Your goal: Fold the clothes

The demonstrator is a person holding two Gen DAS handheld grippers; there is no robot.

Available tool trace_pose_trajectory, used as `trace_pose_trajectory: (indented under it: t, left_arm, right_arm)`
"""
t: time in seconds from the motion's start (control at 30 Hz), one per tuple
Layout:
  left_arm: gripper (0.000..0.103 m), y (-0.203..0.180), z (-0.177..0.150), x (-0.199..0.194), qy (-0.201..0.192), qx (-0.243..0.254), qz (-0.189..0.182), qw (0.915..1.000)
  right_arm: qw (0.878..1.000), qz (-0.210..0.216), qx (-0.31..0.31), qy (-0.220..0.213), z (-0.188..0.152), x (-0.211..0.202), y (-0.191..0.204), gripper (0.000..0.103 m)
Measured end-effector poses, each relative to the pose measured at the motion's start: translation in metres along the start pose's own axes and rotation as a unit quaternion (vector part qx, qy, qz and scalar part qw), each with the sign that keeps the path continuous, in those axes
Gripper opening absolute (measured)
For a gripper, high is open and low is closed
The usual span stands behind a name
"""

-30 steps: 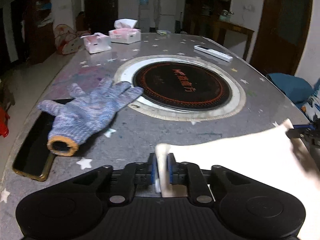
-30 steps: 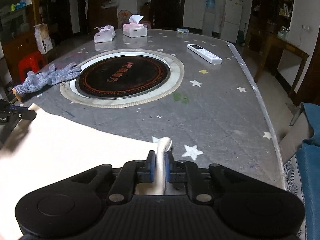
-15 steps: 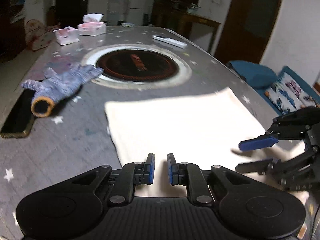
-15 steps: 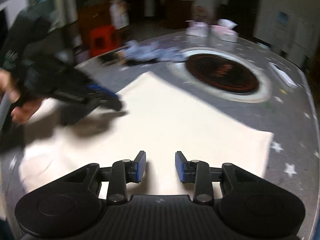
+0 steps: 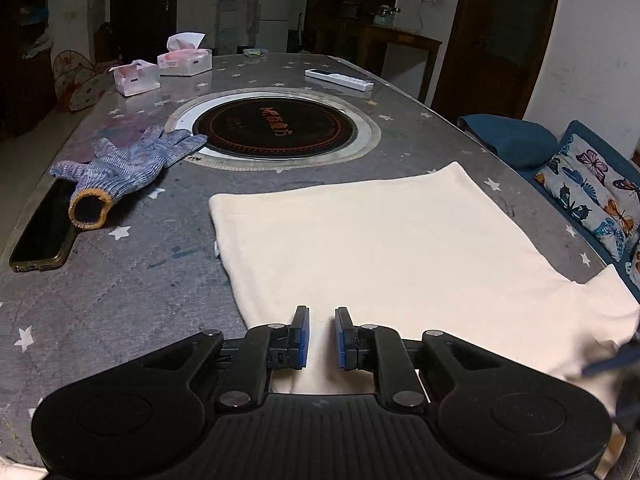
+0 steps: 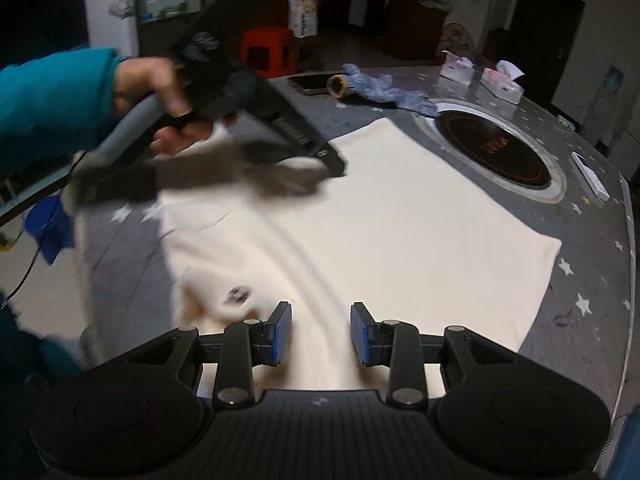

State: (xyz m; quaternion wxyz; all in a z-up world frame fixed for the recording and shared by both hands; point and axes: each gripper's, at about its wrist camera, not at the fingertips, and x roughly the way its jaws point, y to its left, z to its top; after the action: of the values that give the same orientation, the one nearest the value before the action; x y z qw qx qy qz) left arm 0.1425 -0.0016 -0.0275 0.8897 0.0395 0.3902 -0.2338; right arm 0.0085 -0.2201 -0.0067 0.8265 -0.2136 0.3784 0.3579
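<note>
A: We're looking down at the cream garment, spread flat on the grey starred worktop, near the round black hob.

B: Our left gripper hovers over the cloth's near edge, jaws a little apart, nothing between them.

A: And the right gripper: its jaws have just been opening, now standing apart over the cloth, gripping nothing.

B: From the right wrist view we see a hand in a teal sleeve holding the left tool above the garment's far corner.

A: Off to the side lie a blue knitted glove, partly on a phone, with two tissue boxes and a remote further back.
</note>
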Motion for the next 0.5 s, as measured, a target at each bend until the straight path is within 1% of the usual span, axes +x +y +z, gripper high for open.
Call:
trace_pose_trajectory:
  t: [0.17, 0.2, 0.23, 0.3, 0.33, 0.37, 0.43, 0.5]
  left_arm:
    - [0.015, -0.009, 0.001, 0.002, 0.002, 0.012, 0.005, 0.9999]
    - [0.015, -0.010, 0.001, 0.003, 0.004, 0.014, 0.006, 0.9999]
    - [0.015, -0.011, 0.001, 0.004, 0.006, 0.016, 0.007, 0.9998]
    - [0.015, -0.012, 0.001, 0.005, 0.007, 0.019, 0.011, 0.9997]
    - [0.015, -0.012, 0.001, 0.005, 0.007, 0.020, 0.013, 0.9997]
    - [0.015, -0.012, 0.001, 0.005, 0.007, 0.020, 0.014, 0.9997]
    - [0.015, -0.011, 0.001, 0.005, 0.007, 0.021, 0.017, 0.9996]
    - [0.015, -0.011, 0.001, 0.006, 0.006, 0.022, 0.020, 0.9995]
  right_arm:
    - [1.000, 0.011, -0.026, -0.007, -0.005, 0.002, 0.016, 0.028]
    - [1.000, 0.010, -0.028, -0.009, -0.005, 0.005, 0.018, 0.026]
    - [0.999, 0.009, -0.031, -0.012, -0.004, 0.008, 0.020, 0.020]
    - [0.999, 0.009, -0.040, -0.016, -0.004, 0.015, 0.022, 0.015]
    - [0.999, 0.010, -0.042, -0.017, -0.004, 0.018, 0.022, 0.009]
    - [0.999, 0.014, -0.040, -0.015, -0.005, 0.021, 0.022, 0.005]
    - [0.999, 0.025, -0.040, -0.015, -0.007, 0.020, 0.024, 0.003]
    - [0.998, 0.045, -0.041, -0.020, -0.008, 0.013, 0.026, 0.003]
